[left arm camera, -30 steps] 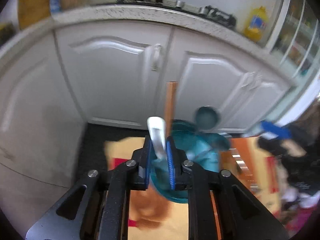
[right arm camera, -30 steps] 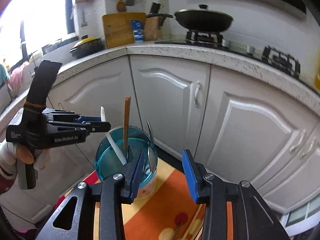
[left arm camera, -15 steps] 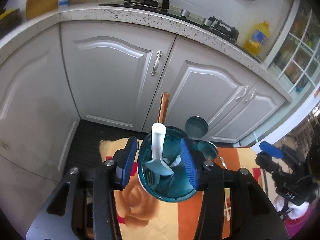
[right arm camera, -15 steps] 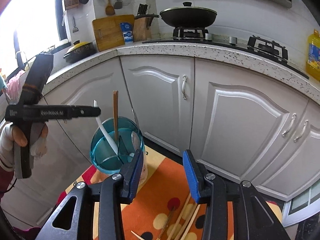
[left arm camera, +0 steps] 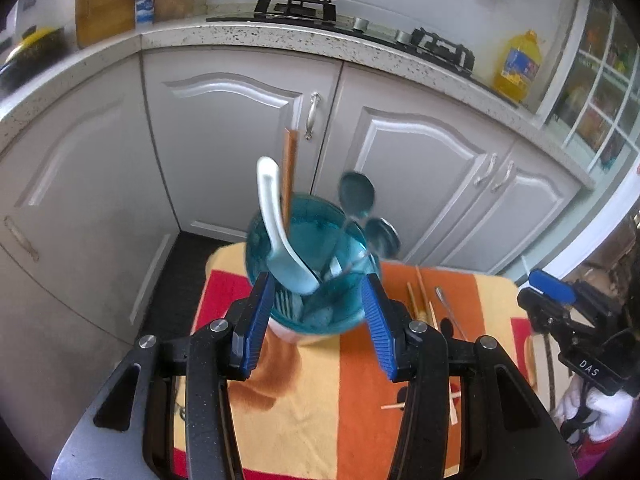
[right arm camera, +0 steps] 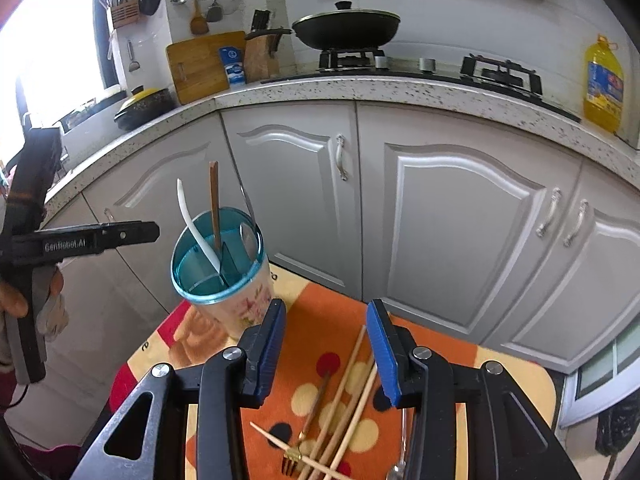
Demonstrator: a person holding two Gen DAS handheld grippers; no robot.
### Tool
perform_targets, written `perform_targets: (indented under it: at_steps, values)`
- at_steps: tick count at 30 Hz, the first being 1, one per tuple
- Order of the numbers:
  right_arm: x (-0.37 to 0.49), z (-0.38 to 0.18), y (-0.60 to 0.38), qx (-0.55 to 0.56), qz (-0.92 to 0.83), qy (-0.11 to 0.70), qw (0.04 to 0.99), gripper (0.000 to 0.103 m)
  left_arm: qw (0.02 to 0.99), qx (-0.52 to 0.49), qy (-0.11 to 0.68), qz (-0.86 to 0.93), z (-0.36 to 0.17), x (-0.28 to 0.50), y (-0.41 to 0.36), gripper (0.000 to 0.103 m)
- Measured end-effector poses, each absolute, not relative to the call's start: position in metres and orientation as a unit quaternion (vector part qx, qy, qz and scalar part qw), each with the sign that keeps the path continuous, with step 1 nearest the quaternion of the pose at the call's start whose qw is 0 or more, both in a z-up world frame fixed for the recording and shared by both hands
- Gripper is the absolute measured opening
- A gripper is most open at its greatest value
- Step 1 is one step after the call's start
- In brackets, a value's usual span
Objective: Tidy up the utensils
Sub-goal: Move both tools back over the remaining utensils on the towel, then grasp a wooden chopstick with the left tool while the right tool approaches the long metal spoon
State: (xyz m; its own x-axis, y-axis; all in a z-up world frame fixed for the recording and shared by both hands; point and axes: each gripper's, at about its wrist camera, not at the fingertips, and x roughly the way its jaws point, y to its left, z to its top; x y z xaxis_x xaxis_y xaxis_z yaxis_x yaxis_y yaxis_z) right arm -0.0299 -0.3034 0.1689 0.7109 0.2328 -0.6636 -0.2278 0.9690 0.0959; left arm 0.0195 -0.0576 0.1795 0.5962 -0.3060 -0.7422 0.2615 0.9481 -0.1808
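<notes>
A teal-rimmed utensil cup (left arm camera: 316, 276) (right arm camera: 218, 264) stands on the orange patterned cloth (left arm camera: 320, 400). It holds a white spoon (left arm camera: 276, 240) (right arm camera: 196, 232), a brown wooden stick (left arm camera: 289, 168) (right arm camera: 214, 204) and metal spoons (left arm camera: 356, 196). My left gripper (left arm camera: 316, 320) is open and empty, its jaws on either side of the cup, just above it. My right gripper (right arm camera: 326, 344) is open and empty above loose chopsticks (right arm camera: 344, 392) and a small fork (right arm camera: 296, 452) lying on the cloth. The left gripper shows at the left edge of the right wrist view (right arm camera: 154, 231).
White cabinet doors (right arm camera: 460, 232) stand close behind the small table. More chopsticks and a metal utensil (left arm camera: 448, 308) lie on the cloth right of the cup. The right gripper (left arm camera: 552, 286) appears at the right edge. A counter with stove and pan (right arm camera: 346, 28) is above.
My left gripper let go of the white spoon, which now rests in the cup, and opened and drew back. My right gripper pulled back from the cup toward the chopsticks.
</notes>
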Motion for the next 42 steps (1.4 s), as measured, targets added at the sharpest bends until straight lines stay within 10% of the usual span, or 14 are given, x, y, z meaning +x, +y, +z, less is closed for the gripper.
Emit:
perform_targets:
  at_steps: [42]
  values:
    - [-0.082, 0.1, -0.367, 0.07, 0.075, 0.44, 0.892, 0.043, 0.847, -0.013, 0.483, -0.22, 0.116, -0.029, -0.134, 0.045]
